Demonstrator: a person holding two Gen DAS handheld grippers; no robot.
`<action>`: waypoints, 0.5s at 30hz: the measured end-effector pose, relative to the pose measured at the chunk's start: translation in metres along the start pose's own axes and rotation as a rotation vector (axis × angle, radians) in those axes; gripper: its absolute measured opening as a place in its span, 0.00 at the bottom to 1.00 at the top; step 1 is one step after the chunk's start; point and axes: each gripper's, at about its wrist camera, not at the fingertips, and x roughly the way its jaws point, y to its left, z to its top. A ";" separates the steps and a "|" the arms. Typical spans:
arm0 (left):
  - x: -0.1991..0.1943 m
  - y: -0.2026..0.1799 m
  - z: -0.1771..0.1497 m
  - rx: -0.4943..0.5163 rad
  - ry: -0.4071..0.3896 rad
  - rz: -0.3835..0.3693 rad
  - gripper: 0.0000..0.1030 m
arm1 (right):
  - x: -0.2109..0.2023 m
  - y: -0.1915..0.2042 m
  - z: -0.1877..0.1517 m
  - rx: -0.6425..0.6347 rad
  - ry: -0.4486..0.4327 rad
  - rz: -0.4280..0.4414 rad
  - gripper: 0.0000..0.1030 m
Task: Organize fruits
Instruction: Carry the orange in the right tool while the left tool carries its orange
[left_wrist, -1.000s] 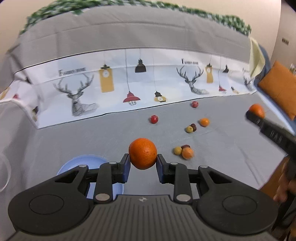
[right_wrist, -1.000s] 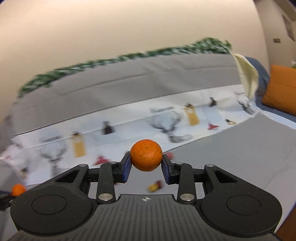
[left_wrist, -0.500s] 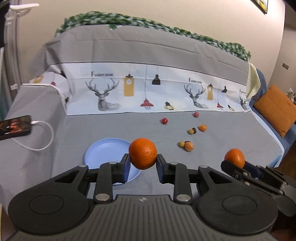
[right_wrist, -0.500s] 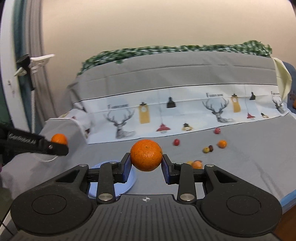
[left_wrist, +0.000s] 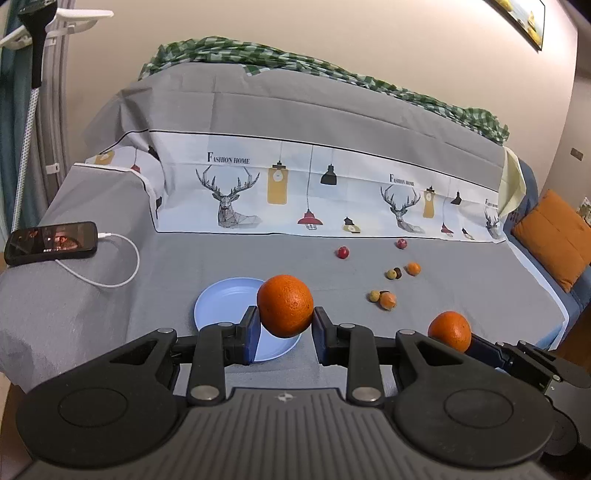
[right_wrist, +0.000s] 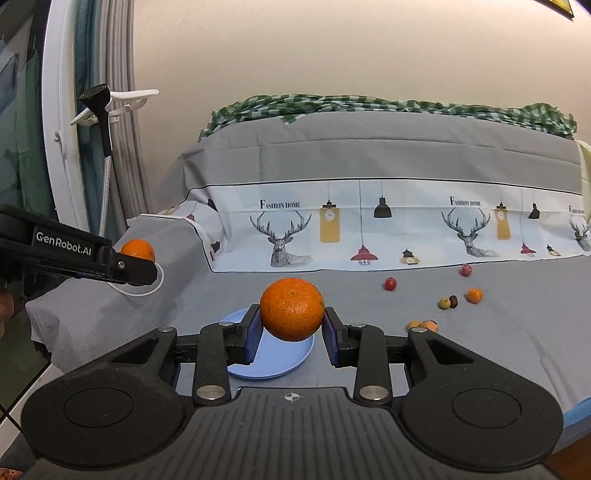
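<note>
My left gripper (left_wrist: 285, 325) is shut on an orange (left_wrist: 285, 305), held in the air above the near edge of a light blue plate (left_wrist: 225, 299) on the grey sofa cover. My right gripper (right_wrist: 291, 326) is shut on a second orange (right_wrist: 291, 308), also held above the plate (right_wrist: 273, 363). In the left wrist view the right gripper's orange (left_wrist: 449, 329) shows at lower right. In the right wrist view the left gripper's orange (right_wrist: 137, 250) shows at far left. Several small fruits (left_wrist: 384, 297) lie scattered on the sofa seat to the right of the plate.
A phone (left_wrist: 51, 246) with a white charging cable (left_wrist: 118, 273) lies on the left armrest. An orange cushion (left_wrist: 554, 238) sits at far right. A deer-print cloth (left_wrist: 332, 199) covers the sofa back. A pole stand (right_wrist: 105, 147) is at the left.
Both grippers, each still holding its orange, have pulled back and swung left, so the whole sofa, the plate and the phone have come into view.
</note>
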 end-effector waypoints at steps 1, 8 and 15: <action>0.001 0.002 0.000 -0.002 0.001 0.000 0.32 | 0.000 0.001 -0.001 0.000 0.002 0.001 0.35; 0.008 0.009 -0.001 -0.022 0.015 0.018 0.32 | 0.007 0.002 -0.004 0.006 0.030 0.009 0.35; 0.015 0.017 0.004 -0.037 0.021 0.032 0.32 | 0.018 0.002 -0.004 0.003 0.057 0.014 0.35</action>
